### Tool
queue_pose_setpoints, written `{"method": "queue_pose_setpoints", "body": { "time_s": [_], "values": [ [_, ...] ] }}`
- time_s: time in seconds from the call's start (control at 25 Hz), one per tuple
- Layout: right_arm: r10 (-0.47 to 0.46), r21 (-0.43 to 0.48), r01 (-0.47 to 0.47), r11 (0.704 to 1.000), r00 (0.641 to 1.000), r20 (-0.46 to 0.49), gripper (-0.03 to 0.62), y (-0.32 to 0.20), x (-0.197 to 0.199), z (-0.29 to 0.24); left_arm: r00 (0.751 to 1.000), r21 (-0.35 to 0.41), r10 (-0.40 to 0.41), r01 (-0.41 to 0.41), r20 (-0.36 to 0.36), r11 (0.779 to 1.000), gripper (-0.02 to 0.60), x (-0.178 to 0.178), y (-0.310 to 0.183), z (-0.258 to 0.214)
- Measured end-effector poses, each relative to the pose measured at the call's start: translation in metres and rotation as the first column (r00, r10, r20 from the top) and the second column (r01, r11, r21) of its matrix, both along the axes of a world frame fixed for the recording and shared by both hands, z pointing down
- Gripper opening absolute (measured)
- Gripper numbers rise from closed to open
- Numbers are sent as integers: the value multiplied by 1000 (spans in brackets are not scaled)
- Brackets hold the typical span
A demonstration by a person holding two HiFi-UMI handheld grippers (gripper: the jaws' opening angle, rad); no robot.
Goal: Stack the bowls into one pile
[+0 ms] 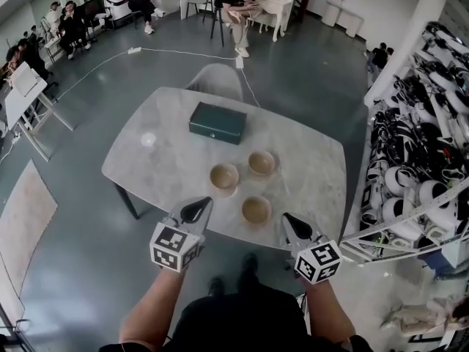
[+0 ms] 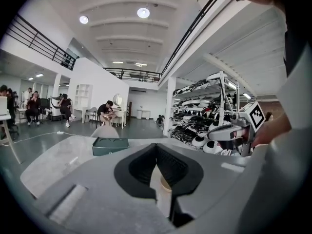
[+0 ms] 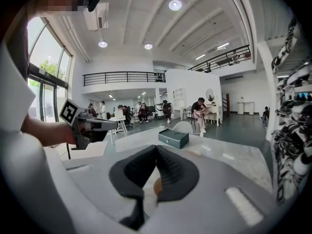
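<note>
Bowls, three of them, sit apart on the marble table, none nested in another, so nothing has been stacked yet. In the head view, with twelve o'clock pointing away from the person, the left bowl sits at about nine o'clock in the cluster, the far bowl at about one o'clock and the near bowl at six o'clock. A green box lies beyond them at twelve o'clock.

The left gripper hangs over the table's near edge at about seven o'clock from the cluster, jaws pressed together on nothing. The right gripper is at about five o'clock, also closed and empty.

All the work seems to lie ahead. One bowl has to be picked up and set into another, then the third added to that pile.
</note>
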State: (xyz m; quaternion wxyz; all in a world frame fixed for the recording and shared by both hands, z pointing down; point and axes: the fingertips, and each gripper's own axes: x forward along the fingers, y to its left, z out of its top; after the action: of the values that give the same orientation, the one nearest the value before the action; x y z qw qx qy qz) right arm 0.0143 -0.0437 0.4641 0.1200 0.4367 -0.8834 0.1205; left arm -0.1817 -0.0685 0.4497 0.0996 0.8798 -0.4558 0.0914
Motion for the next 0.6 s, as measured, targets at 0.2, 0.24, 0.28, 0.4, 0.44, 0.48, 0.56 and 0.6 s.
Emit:
{"method": "queue_pose_setpoints", "body": {
  "time_s": [0.2, 0.24, 0.28, 0.4, 0.44, 0.48, 0.56, 0.6],
  "values": [
    [-42, -15, 43, 999, 999, 18, 2, -54, 25, 15, 999, -17, -37, 38, 39, 999, 11, 25, -45, 9],
    [-54, -19, 55, 998, 998, 19, 3, -64, 29, 19, 998, -18, -40, 41, 44, 999, 11, 32, -54, 10],
    [-66, -25, 67, 997, 998, 21, 2, -73, 34, 23, 998, -17, -43, 44, 50, 999, 11, 39, -62, 12],
    [-100, -47, 101, 994, 994, 33, 3, -95, 49, 34, 995, -14, -56, 57, 79, 998, 11, 59, -83, 17],
    [-109, -54, 111, 992, 993, 38, 2, -100, 53, 36, 994, -14, -61, 62, 93, 998, 11, 64, -87, 19],
    [-118, -59, 120, 991, 992, 40, 3, -105, 56, 39, 992, -16, -66, 68, 106, 998, 11, 68, -91, 21],
    [-132, -67, 135, 989, 990, 41, 3, -115, 61, 43, 989, -35, -76, 81, 126, 996, 11, 71, -98, 30],
    [-136, -71, 139, 988, 990, 42, 3, -119, 63, 44, 988, -51, -78, 85, 134, 995, 12, 72, -100, 35]
  ]
}}
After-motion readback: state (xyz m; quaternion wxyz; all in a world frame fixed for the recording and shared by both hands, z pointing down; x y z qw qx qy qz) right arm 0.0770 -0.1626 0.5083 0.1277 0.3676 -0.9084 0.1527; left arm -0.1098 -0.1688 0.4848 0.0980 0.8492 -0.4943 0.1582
